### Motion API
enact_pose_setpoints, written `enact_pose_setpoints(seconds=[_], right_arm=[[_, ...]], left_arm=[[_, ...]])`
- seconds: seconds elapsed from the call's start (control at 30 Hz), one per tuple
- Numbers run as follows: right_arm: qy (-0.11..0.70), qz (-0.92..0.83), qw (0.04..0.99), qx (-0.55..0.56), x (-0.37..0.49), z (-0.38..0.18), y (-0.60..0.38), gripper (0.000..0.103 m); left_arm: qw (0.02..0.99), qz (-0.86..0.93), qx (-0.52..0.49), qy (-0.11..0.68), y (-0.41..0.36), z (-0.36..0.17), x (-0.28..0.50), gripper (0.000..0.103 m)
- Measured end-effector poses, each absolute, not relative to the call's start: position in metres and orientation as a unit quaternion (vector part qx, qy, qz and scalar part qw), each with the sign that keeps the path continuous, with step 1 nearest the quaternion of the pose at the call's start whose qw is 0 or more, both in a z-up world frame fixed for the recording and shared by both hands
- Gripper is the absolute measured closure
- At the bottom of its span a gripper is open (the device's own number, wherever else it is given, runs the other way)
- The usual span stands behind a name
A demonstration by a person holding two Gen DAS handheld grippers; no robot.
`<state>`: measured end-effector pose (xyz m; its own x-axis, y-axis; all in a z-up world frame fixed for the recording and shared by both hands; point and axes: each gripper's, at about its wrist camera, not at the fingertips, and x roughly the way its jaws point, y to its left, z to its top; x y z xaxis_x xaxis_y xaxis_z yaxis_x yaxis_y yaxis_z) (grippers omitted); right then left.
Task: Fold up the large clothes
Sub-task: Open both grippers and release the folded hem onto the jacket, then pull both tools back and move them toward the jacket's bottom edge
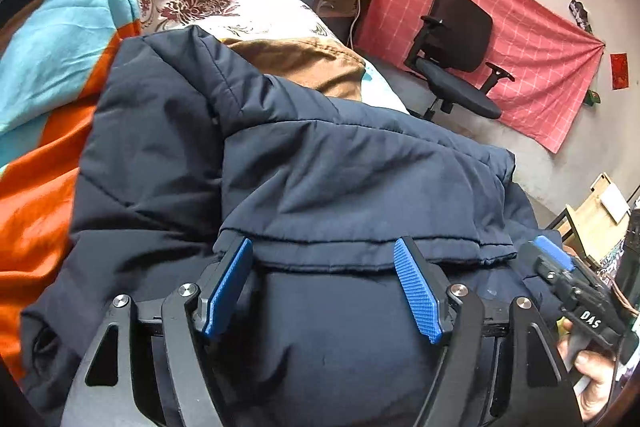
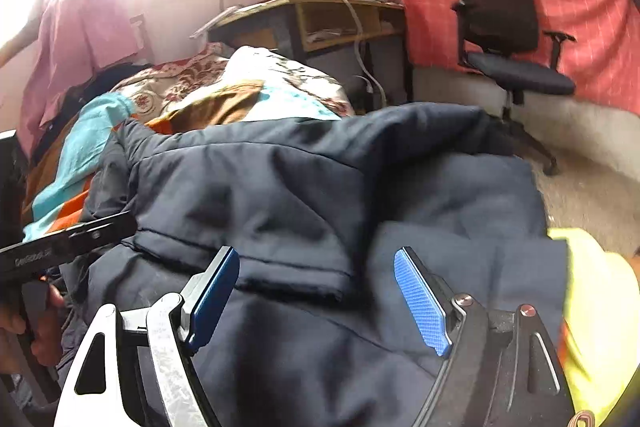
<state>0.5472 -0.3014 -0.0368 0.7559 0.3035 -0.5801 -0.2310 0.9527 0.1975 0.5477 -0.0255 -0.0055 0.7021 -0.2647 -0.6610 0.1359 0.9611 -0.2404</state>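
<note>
Status: the navy padded jacket [image 1: 320, 163] lay on the bed, over the orange and blue bedding [image 1: 44, 131], already doubled w/ one layer's hem across the bundle. Left gripper [image 1: 324, 287]: jaws apart, nothing clamped, fabric below and betw. the pads only. Right gripper [image 2: 320, 295]: likewise spread, not gripping; hem seam lay betw. its pads. Judged approx. one fold done and let go. Remaining, prob.: further fold, squaring edges; sleeve placement couldn't be told.

Navy padded jacket [image 1: 320, 163] folded on the bed

Dark quilted fabric lies bunched in thick layers, its stitched hem edge doubled across the near side, resting over the orange and turquoise bedding.
</note>
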Motion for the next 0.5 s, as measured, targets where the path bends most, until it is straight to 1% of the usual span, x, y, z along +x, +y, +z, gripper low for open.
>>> enact_pose_setpoints(seconds=[0.03,0.07,0.17,0.23,0.3,0.5], right_arm=[[0.315,0.137,0.937,0.058,0.543,-0.034,-0.305,0.024],[0.312,0.135,0.939,0.059,0.541,-0.031,-0.308,0.024],[0.300,0.127,0.944,0.059,0.528,-0.018,-0.316,0.023],[0.294,0.122,0.946,0.059,0.521,-0.011,-0.317,0.018],[0.288,0.118,0.948,0.063,0.513,-0.004,-0.318,0.013],[0.275,0.126,0.951,0.062,0.488,0.015,-0.310,0.006]], left_arm=[[0.920,-0.102,-0.088,0.369,-0.025,-0.001,0.543,0.034],[0.921,-0.097,-0.088,0.366,-0.024,0.002,0.542,0.027],[0.928,-0.083,-0.102,0.350,-0.019,0.013,0.529,0.017],[0.927,-0.074,-0.114,0.348,-0.015,0.018,0.523,0.014],[0.929,-0.063,-0.118,0.344,-0.012,0.024,0.514,0.013],[0.945,-0.052,-0.075,0.313,-0.017,0.047,0.481,0.010]])
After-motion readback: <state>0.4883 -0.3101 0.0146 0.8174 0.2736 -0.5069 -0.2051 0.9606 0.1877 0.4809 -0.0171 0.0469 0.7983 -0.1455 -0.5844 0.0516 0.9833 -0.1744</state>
